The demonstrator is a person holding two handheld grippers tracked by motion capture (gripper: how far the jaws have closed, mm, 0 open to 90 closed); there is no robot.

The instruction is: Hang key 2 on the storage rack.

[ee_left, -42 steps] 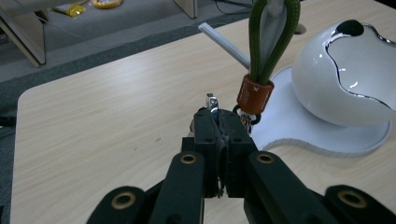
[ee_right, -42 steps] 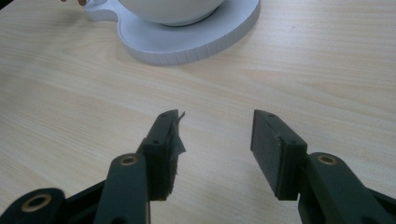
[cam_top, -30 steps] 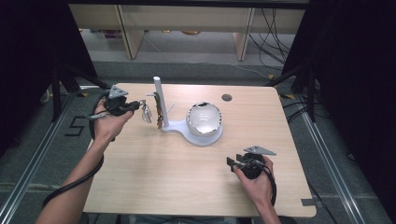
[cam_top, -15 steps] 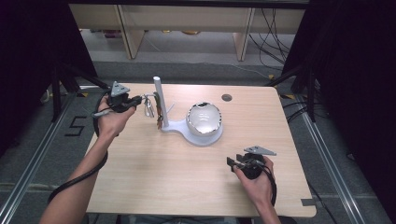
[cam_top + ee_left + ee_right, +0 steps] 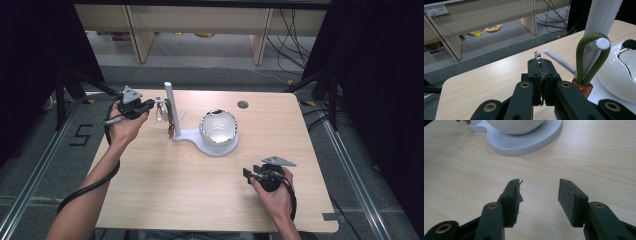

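left hand-held gripper (image 5: 150, 105) jaws are clamped together on a small metal ring (image 5: 537, 55), which pokes out above the pads in the left gripper view. looks like the ring end of a keychain: its green cord loop (image 5: 591, 53) is hooked over a peg (image 5: 603, 43) on the white stand (image 5: 171, 111), tan leather tab (image 5: 582, 89) below. in the high view that cluster sits at about 10 o'clock from table (image 5: 200, 200) centre, just left of the post, with the shiny bowl (image 5: 218, 127) on the stand's round base (image 5: 226, 148) at its 3 o'clock.

risks from here:
- grip is thin. only a sliver of ring is between the pads, so a sideways tug could let it slip or twist out.
- loop wraps the peg fairly snugly. pulling along the table instead of off the peg tip would drag the whole stand (it looks light), and the bowl rides on the same base, so it could rock or slide.
- a 2nd thin white rod (image 5: 560, 60) juts out near the jaws; the ring could snag on it on the way off.
- right hand-held gripper (image 5: 254, 175) rests at 5 o'clock, jaws apart, nothing between them, well apart from the stand. not bracing the base, so nothing counters a pull from the left.

can't tell whether keys hang below the ring; the jaws hide that.
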